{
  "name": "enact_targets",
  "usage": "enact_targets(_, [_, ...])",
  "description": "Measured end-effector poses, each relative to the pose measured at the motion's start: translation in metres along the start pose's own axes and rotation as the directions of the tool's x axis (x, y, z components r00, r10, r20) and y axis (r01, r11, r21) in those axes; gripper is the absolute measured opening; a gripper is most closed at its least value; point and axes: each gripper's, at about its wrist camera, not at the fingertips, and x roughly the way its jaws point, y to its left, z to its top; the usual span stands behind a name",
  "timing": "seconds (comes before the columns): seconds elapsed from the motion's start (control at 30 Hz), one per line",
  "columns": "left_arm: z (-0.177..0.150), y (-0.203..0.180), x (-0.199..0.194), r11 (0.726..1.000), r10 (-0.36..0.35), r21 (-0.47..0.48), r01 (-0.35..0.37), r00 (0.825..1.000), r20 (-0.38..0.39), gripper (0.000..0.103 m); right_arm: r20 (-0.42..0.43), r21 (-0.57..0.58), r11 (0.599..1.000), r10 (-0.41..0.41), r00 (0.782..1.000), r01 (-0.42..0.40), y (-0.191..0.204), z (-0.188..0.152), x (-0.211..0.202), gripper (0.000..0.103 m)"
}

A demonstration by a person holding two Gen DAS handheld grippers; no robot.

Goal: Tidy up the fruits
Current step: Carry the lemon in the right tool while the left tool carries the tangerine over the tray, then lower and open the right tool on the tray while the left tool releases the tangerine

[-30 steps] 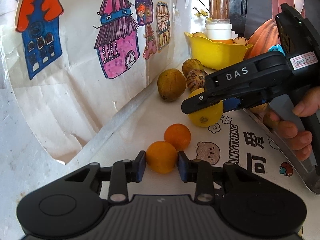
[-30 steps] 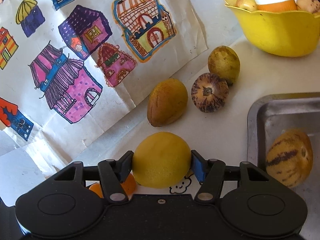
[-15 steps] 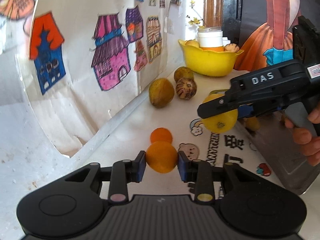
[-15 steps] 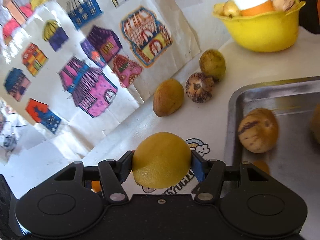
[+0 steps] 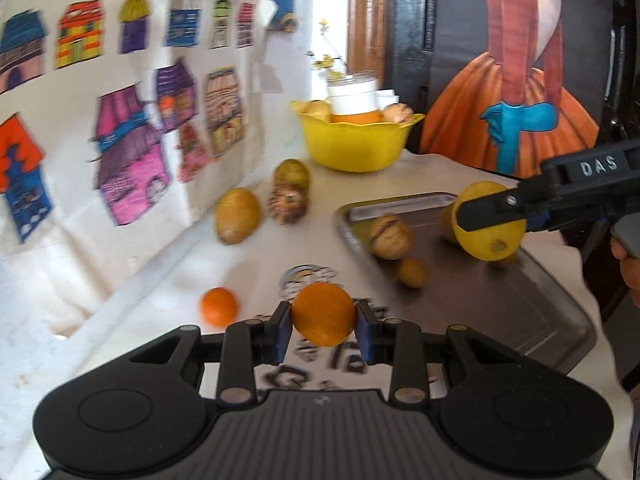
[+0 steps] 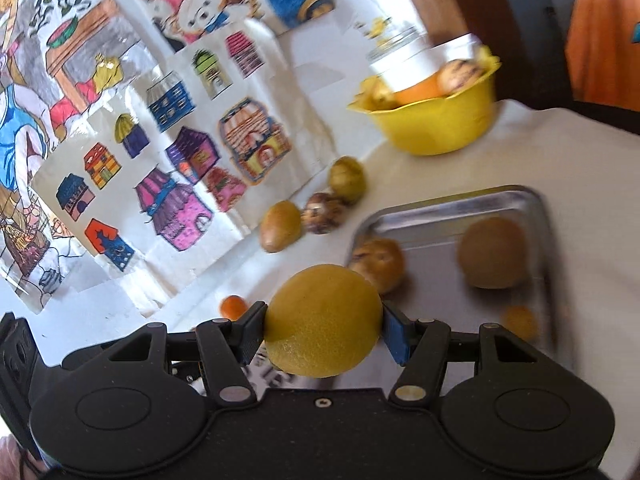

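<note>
1. Between the pads of my left claw (image 5: 323, 330) sits an orange (image 5: 323, 314), clamped on both sides and lifted clear of the desk (image 5: 168, 304).
2. My right claw (image 6: 323, 334) grips a lemon (image 6: 323, 320) the same way; from the left view the lemon (image 5: 490, 220) hangs over the tray (image 5: 552, 300), near its far end.
3. What the coming move turns on: the tray lies ahead and to the right of the left claw, with its near left rim just beyond the orange. I judge the right claw is nearer to a drop, being already above the metal.
4. In the tray lie a striped fruit (image 5: 390, 234) and a small one (image 5: 413, 273) near the left rim, so the bare middle looks the safer landing.
5. Left on the desk: a second orange (image 5: 218, 306) to the left of my claw, and three fruits (image 5: 238, 220) by the wall.
6. Farther back stands a yellow bowl (image 5: 352, 148) with more fruit in it.
</note>
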Motion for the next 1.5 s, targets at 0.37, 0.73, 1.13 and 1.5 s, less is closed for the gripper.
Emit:
enact_targets(0.37, [0.007,-0.060,0.028,0.995,-0.091,0.032,0.091,0.996,-0.008,0.037,0.031,-0.024,0.995,-0.095,0.995,0.096,-0.051,-0.023,-0.051,0.062])
enact_targets(0.73, [0.005,-0.078,0.061,0.993,-0.118,0.027,0.119,0.992,-0.039,0.037,0.051,-0.077,0.991,-0.104,0.993,0.108,-0.073,-0.050,-0.042,0.062])
enact_targets(1.13, [0.004,-0.076,0.082,0.992,-0.124,0.021,0.125,0.990,-0.064,0.037,0.097,-0.311,0.934,-0.151,0.984,0.174,-0.057,-0.064,-0.031,0.062])
enact_targets(1.5, [0.005,-0.075,0.090,0.992,-0.127,0.005,0.127,0.990,-0.067,0.037,0.122,-0.400,0.887,-0.197,0.973,0.230,-0.054,-0.071,-0.014,0.062])
